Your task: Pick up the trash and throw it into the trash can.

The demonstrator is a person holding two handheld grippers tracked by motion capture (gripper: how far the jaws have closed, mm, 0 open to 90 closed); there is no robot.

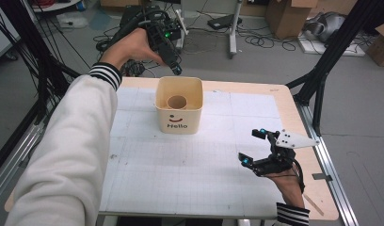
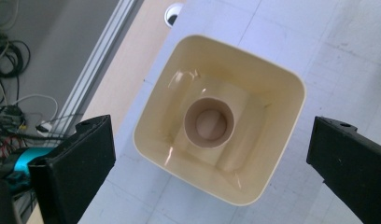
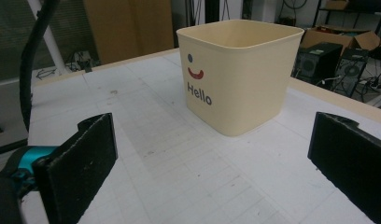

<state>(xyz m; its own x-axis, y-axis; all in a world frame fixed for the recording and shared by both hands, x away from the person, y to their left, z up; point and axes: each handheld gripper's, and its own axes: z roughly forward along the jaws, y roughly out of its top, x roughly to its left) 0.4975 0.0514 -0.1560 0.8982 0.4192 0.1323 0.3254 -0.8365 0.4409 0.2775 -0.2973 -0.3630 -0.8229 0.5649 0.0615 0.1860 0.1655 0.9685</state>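
The cream-coloured square plastic tub (image 1: pixel 179 111), printed with a smiley face and the word "Hello" on its near side, stands upright toward the far middle of the counter (image 1: pixel 190 169), on a white gridded mat, and a brown cardboard tube (image 1: pixel 177 101) stands on end inside it. In the high view the left hand-held gripper (image 1: pixel 173 63) hangs above the tub's far left rim, pointing down, held by a hand (image 1: pixel 133 47) in a white sleeve with a striped cuff; how far its jaws stand apart cannot be told here. The right hand-held gripper (image 1: pixel 253 147) sits well to the right of the tub, near the counter's right edge, jaws spread wide with nothing between them. In the left gripper view the camera looks straight down into the tub (image 2: pixel 226 116): the tube (image 2: pixel 208 122) rests at the middle of the floor, open end up, and the two black jaws stand far apart on either side, holding nothing. In the right gripper view the tub (image 3: pixel 240 74) stands ahead on the mat, its printed face toward the camera, and the black jaws are wide apart and empty.
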